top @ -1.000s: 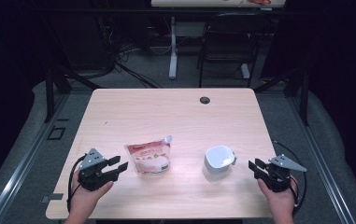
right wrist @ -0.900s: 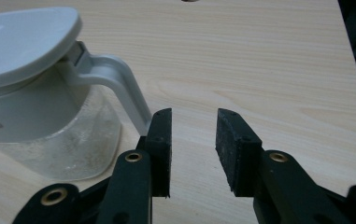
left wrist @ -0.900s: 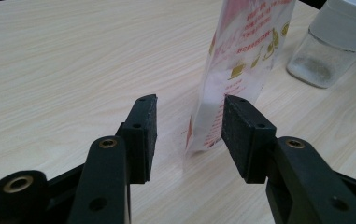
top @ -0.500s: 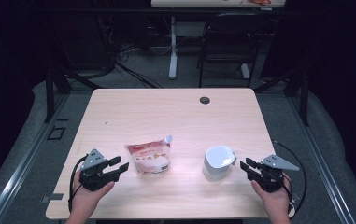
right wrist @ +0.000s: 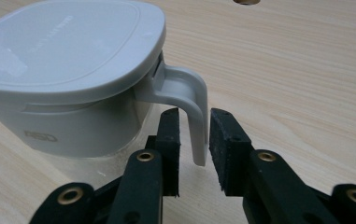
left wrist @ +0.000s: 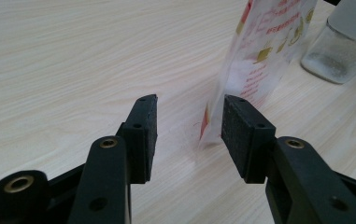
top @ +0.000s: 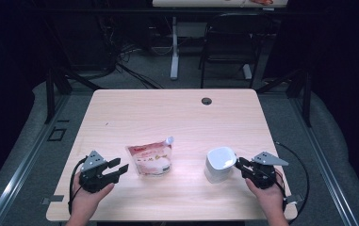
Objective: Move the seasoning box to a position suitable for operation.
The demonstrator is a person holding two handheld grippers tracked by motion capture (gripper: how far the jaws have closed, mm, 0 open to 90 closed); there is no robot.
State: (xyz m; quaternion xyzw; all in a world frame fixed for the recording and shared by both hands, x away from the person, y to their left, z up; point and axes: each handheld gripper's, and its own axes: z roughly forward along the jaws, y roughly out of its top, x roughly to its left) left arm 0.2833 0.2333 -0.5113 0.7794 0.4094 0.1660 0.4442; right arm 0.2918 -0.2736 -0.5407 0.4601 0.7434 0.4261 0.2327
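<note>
A white lidded jug (top: 220,165) stands on the table at the front right, its handle (right wrist: 195,100) pointing at my right gripper (top: 240,165). In the right gripper view the handle hangs between the two pads of the right gripper (right wrist: 194,112). These jaws have just been closing; a thin gap still shows on the left pad's side. A red and white pouch (top: 151,159) stands at the front middle. My left gripper (top: 120,167) is open just left of it. In the left gripper view the pouch (left wrist: 264,46) has its lower corner just beyond the tips of the left gripper (left wrist: 189,100).
The wooden table (top: 167,117) has a round cable hole (top: 207,100) near its far edge. Behind the pouch, the jug (left wrist: 339,42) shows in the left gripper view. A dark chair (top: 226,42) and a desk leg (top: 174,47) stand on the floor beyond the table.
My right gripper has slid left up to the jug, bringing the handle between its jaws, and the jaws have narrowed. The left gripper, pouch and jug have stayed put.
</note>
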